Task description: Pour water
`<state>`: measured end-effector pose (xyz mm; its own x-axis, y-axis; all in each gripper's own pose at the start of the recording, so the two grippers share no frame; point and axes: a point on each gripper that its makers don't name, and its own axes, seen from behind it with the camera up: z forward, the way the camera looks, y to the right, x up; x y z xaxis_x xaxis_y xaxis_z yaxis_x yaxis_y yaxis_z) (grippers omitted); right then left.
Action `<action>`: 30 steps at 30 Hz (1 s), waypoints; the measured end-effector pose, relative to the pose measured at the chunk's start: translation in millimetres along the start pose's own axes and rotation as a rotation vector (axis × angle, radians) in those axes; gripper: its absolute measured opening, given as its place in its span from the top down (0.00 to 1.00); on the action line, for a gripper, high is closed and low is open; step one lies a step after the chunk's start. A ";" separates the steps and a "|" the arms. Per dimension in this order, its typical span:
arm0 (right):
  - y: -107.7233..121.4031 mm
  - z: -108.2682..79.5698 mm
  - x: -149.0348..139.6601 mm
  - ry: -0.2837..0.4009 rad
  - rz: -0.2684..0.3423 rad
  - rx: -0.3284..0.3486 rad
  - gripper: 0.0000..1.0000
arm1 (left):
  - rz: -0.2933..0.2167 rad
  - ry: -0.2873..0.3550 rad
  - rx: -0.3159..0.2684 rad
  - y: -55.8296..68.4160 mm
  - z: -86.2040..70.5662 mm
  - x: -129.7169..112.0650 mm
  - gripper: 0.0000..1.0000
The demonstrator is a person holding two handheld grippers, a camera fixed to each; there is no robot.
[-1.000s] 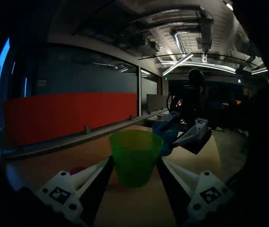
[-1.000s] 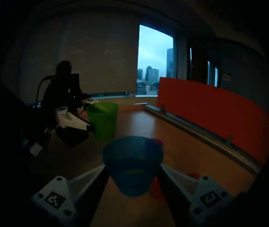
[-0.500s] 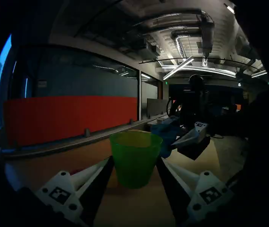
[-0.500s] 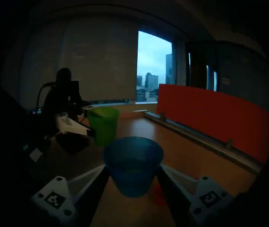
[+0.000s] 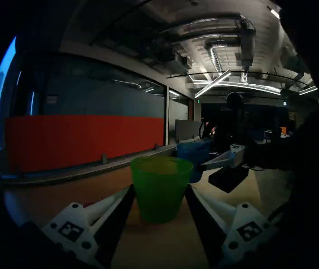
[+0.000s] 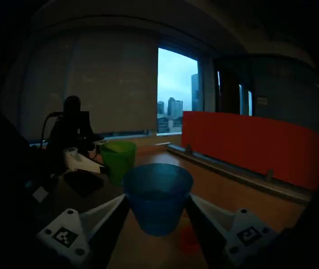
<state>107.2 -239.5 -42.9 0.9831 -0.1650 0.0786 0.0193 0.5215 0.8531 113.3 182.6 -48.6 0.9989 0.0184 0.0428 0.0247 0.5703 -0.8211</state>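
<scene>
In the left gripper view my left gripper (image 5: pixel 160 197) is shut on a translucent green cup (image 5: pixel 161 186), held upright above the wooden table (image 5: pixel 159 244). Beyond it to the right, the blue cup (image 5: pixel 193 154) hangs in the right gripper (image 5: pixel 204 163). In the right gripper view my right gripper (image 6: pixel 158 204) is shut on that blue cup (image 6: pixel 157 197), upright, with some water inside. The green cup (image 6: pixel 118 162) sits farther back on the left, held by the left gripper (image 6: pixel 97 169).
A red partition (image 5: pixel 85 136) with a metal rail runs along the table's far side. It also shows at the right as the red partition (image 6: pixel 255 148). A small red object (image 6: pixel 189 234) lies on the table under the blue cup. The room is dim, with a window (image 6: pixel 175 92) behind.
Both grippers have risen with their cups. The blue cup has moved up and closer to the green cup's rim. The table has dropped lower in both views.
</scene>
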 end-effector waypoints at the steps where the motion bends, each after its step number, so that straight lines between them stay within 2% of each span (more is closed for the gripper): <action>1: 0.5 -0.1 1.0 0.003 0.001 -0.002 0.15 | -0.001 0.000 -0.001 0.0 0.2 -0.2 0.20; 21: 4.0 2.4 10.8 0.039 0.001 -0.006 0.15 | -0.001 0.003 -0.001 -0.7 1.9 1.7 0.20; 30: 5.4 1.7 16.8 0.048 -0.023 -0.005 0.14 | 0.010 -0.007 -0.010 0.6 0.3 1.2 0.20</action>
<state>123.5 -240.8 -36.0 0.9900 -0.1368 0.0343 0.0427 0.5225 0.8516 114.5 183.2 -48.8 0.9988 0.0297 0.0389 0.0155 0.5616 -0.8273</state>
